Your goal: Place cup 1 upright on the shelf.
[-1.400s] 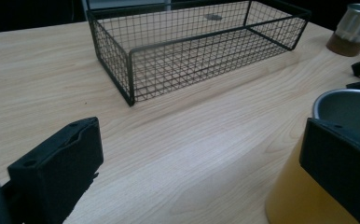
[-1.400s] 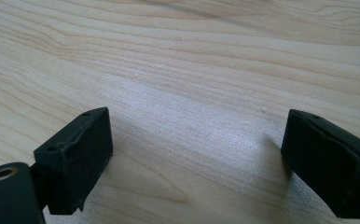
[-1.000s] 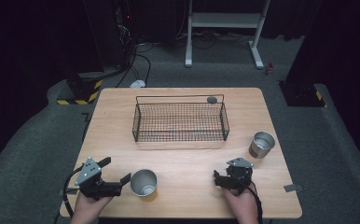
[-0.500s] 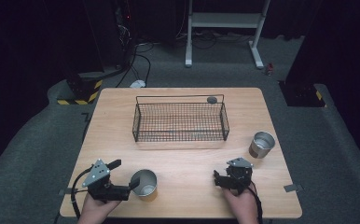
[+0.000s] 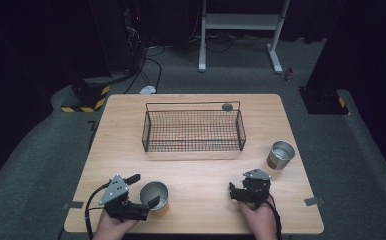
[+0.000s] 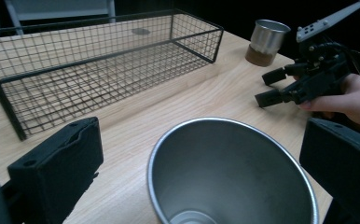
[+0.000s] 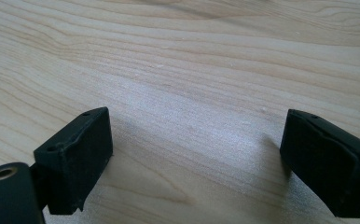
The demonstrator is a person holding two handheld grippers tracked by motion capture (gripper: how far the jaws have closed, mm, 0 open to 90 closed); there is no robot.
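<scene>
My left gripper [image 5: 142,192] fingers [image 6: 59,161] stand wide, the steel cup [image 6: 229,172] between them; right gripper [image 5: 237,191] fingers [image 7: 78,149] wide over bare desk [image 7: 192,70].

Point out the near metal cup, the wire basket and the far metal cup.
near metal cup [image 6: 229,177]: left gripper view, on its inner wall.
wire basket [image 5: 193,148]: high view, on its front wall.
far metal cup [image 5: 281,155]: high view, on the middle of the cup near its mouth.

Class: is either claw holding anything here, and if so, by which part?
Nothing is held. The left claw is open astride the near cup, jaws clear of its sides. The right claw is open over bare table.
</scene>
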